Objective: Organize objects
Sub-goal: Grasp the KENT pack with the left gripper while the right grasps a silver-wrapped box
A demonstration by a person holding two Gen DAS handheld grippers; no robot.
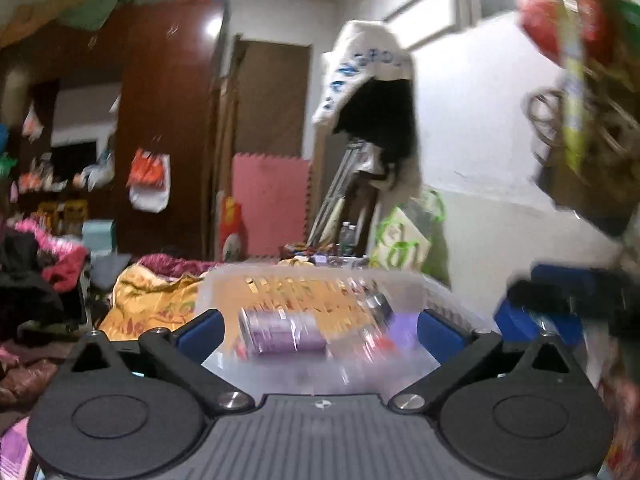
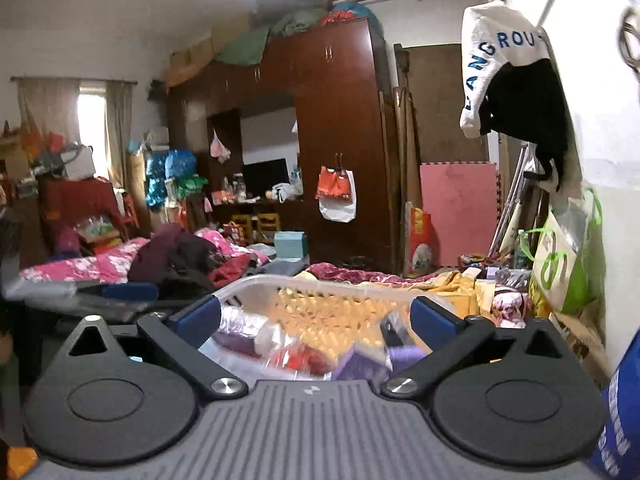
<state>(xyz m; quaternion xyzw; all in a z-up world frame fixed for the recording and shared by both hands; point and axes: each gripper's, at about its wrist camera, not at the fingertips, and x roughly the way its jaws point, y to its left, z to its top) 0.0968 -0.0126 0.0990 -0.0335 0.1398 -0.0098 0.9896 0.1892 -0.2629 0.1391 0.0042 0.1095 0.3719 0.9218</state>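
Evidently the clear plastic storage bin with slotted walls (image 1: pixel 436 292) is the hub of this tidying job: it rests on the bed over a yellow patterned blanket (image 1: pixel 148 304), likely so loose things from the cluttered room have one place to go. The blanket lies under and to the left of the bin, and its colour shows through the bin's clear far wall.

Inside the bin, a purple cylindrical can with a printed label (image 1: pixel 280 332) lies on its side near the front wall, as a thing dropped in rather than stood up. Behind the can, toward the bin's right wall, sits a small dark container with a silvery top (image 1: pixel 378 306); motion blur hides what it is. In the right wrist view the bin (image 2: pixel 320 282) also holds crinkled clear wrapping with red and purple items, too smeared to name.

Both tools hang above the bin's near edge. The left gripper (image 1: pixel 320 328) has its blue pads spread wide with nothing between them, and the right gripper (image 2: pixel 316 314) stands just as wide and empty. Judging by that, each has let its load go into the bin and is free for another item.
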